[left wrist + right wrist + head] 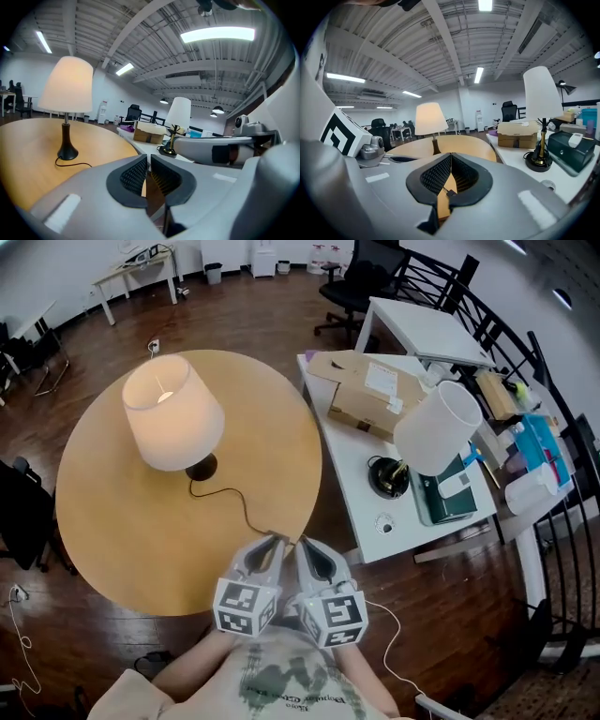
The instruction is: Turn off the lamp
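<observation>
The lit lamp has a cream shade and a black base. It stands on the round wooden table, left of centre. Its black cord runs from the base to the near table edge. My left gripper and right gripper hover side by side at that edge, close to where the cord ends, both shut and empty. In the left gripper view the lamp is far left, beyond the shut gripper. In the right gripper view the lamp is straight ahead, and a thin cord with a small dark piece shows below the gripper.
A white desk stands right of the table, holding an unlit white lamp, a cardboard box and a dark green case. A black office chair is at the back. A railing runs along the right.
</observation>
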`<act>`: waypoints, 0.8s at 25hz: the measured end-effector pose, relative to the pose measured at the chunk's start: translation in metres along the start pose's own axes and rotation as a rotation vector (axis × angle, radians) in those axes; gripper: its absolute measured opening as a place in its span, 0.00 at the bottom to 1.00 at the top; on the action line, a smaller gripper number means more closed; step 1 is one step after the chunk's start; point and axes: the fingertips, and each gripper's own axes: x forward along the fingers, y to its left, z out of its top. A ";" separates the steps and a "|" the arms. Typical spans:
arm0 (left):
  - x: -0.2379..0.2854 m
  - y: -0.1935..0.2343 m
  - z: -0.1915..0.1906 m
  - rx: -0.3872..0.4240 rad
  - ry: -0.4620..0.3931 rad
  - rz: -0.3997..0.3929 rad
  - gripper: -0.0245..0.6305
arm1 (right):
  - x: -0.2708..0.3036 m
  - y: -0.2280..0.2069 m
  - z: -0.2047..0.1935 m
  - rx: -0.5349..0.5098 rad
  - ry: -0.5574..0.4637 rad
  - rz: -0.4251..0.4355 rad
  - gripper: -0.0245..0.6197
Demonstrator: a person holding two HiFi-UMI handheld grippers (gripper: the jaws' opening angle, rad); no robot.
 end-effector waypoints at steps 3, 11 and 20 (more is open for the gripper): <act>0.010 0.008 -0.008 -0.003 0.015 0.055 0.04 | 0.005 -0.010 -0.004 -0.002 0.009 0.037 0.04; 0.029 0.040 -0.040 -0.005 0.094 0.183 0.08 | 0.021 -0.027 -0.020 0.018 0.037 0.118 0.04; 0.046 0.069 -0.088 -0.036 0.217 0.215 0.15 | 0.037 -0.029 -0.034 0.024 0.072 0.168 0.04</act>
